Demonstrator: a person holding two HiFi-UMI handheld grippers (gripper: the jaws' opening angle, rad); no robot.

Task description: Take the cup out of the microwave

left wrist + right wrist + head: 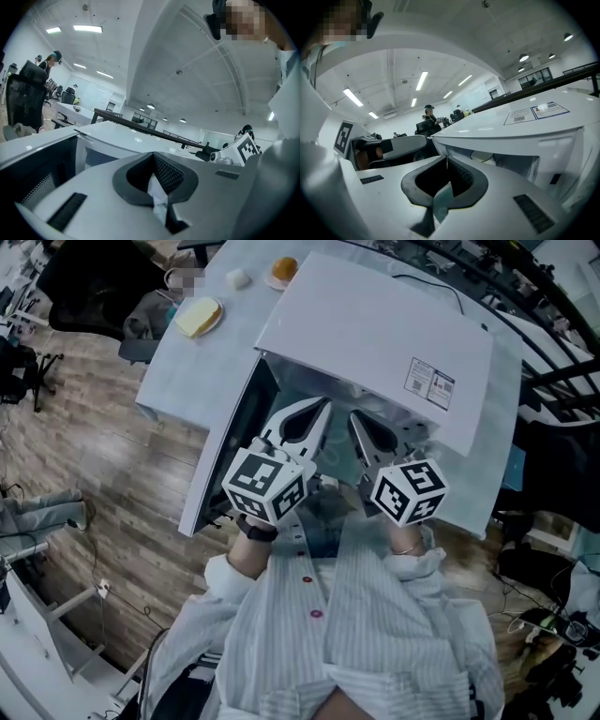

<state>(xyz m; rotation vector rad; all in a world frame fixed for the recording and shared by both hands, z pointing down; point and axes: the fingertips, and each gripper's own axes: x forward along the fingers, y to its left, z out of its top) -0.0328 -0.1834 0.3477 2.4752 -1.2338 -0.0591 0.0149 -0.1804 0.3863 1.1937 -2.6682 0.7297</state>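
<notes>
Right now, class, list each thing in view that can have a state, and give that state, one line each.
microwave: door open, swung out to the left.
cup: inside the microwave, partly hidden, not gripped.
left gripper: shut, nothing between its jaws, held in front of the opening.
right gripper: shut, nothing between its jaws, held in front of the opening.

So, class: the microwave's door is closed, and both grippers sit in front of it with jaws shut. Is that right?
No. The microwave door is open, swung out to the left, as the head view shows. The left gripper and right gripper do sit in front of it, jaws shut.
</notes>
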